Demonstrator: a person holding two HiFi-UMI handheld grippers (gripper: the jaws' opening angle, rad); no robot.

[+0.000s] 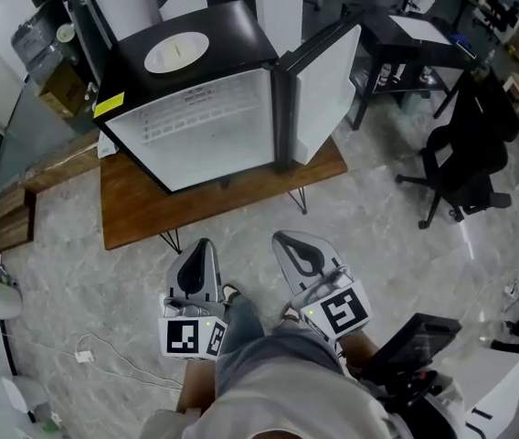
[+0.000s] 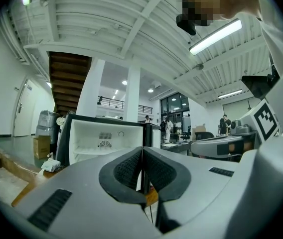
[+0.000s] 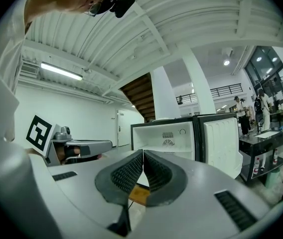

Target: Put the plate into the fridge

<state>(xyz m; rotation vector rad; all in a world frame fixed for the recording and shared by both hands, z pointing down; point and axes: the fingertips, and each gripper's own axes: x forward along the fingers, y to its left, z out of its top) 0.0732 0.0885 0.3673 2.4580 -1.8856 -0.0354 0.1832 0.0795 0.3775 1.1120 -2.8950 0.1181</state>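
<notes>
- Wooden table (image 1: 141, 219) on thin metal legs: standing on the pale marbled floor (image 1: 378, 213).
- White crumpled bundle (image 2: 49, 164): lying at the table's left edge.
- Black office chair (image 1: 465, 163): sitting well apart from the table's right edge.
- Black desk (image 1: 397, 44): standing beyond the table's far right corner, carrying a white sheet (image 1: 421, 27).
- Cardboard box (image 1: 58, 94): resting past the table's far left corner.
- White cable (image 1: 84, 356): trailing over the floor off the table's front left corner.
- Dark wooden staircase (image 2: 68, 78): rising beside a white column (image 2: 131, 91).
</notes>
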